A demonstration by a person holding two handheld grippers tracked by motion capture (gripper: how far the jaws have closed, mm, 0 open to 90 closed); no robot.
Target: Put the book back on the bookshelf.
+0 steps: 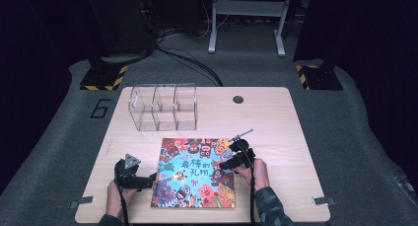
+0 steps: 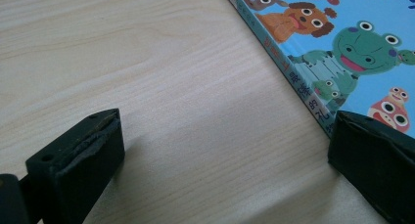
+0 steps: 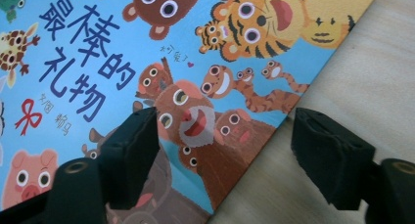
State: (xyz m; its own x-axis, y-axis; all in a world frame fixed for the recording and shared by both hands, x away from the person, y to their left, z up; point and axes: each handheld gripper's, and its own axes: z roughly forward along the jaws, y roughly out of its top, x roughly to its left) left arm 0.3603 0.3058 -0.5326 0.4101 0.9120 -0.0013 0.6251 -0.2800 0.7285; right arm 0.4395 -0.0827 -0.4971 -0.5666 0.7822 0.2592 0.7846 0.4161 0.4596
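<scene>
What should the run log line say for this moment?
left tool: open, at book's spine | right tool: open, straddling book's edge | book: flat on table | clear organizer: behind book

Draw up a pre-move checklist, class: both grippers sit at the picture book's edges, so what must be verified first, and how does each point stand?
1. Picture book lies flat on the table: ok.
2. Right gripper straddles the book's edge, not pressing: ok.
3. Left gripper open beside the spine: ok.
4. Left fingers around the book: not ok; one sits over the spine.
5. Clear organiser apart from the book: ok.
</scene>
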